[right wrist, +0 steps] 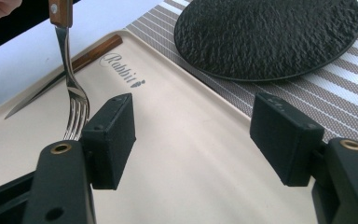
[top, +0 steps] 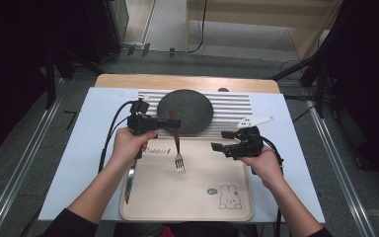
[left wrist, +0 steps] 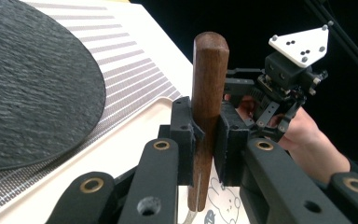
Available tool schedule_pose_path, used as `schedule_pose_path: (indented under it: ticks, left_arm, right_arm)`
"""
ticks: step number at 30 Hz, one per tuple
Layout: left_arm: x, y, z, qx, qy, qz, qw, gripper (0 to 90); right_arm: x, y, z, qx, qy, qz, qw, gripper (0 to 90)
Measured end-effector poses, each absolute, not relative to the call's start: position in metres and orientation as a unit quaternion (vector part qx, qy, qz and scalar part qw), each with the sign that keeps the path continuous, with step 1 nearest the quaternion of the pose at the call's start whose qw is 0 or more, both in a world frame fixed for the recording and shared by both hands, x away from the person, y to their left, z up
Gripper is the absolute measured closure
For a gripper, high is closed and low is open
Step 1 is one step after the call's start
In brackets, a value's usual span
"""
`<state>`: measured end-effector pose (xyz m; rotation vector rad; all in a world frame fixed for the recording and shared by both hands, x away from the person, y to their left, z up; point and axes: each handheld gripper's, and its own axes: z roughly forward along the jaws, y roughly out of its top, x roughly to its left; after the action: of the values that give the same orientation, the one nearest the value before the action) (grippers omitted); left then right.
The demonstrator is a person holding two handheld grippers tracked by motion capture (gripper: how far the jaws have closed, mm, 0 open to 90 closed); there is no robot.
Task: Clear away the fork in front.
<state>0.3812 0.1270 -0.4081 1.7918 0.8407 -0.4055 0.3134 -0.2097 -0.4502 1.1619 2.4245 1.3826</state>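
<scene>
A fork (top: pixel 178 159) with a brown wooden handle (left wrist: pixel 209 107) hangs tines down over the beige tray (top: pixel 197 197). My left gripper (top: pixel 175 123) is shut on that handle, its pads (left wrist: pixel 185 135) pressing it from both sides. The tines (right wrist: pixel 74 112) hover just above the tray in the right gripper view. My right gripper (top: pixel 220 140) stands open to the fork's right over the tray's right part, with nothing between its pads (right wrist: pixel 109 140). A round black plate (top: pixel 185 111) lies on a striped placemat (top: pixel 232 106) behind the tray.
A wooden-handled knife (top: pixel 130 180) lies along the tray's left edge, also seen as the knife (right wrist: pixel 70 70) behind the fork. The tray carries a rabbit drawing (top: pixel 229 197). A white sheet (top: pixel 91 128) covers the table; dark stands flank it.
</scene>
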Motion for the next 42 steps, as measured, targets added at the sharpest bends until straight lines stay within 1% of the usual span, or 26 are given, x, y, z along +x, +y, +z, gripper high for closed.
schedule_pose_path:
  ticks: [16, 27, 33, 42]
  left_arm:
    - [0.365, 0.127, -0.418, 0.762, 0.343, -0.177, 0.52, 79.2]
    - [0.354, 0.13, -0.424, 0.764, 0.33, -0.196, 0.518, 79.2]
    - [0.347, 0.128, -0.427, 0.772, 0.321, -0.194, 0.513, 79.2]
    - [0.341, 0.13, -0.439, 0.777, 0.323, -0.202, 0.501, 79.1]
  right_arm:
    - [0.29, -0.223, -0.459, 0.388, 0.799, 0.454, 0.062, 29.2]
    - [0.274, -0.23, -0.466, 0.393, 0.797, 0.454, 0.063, 29.0]
    - [0.267, -0.233, -0.467, 0.396, 0.794, 0.457, 0.063, 29.0]
    - [0.26, -0.236, -0.469, 0.395, 0.797, 0.452, 0.067, 28.8]
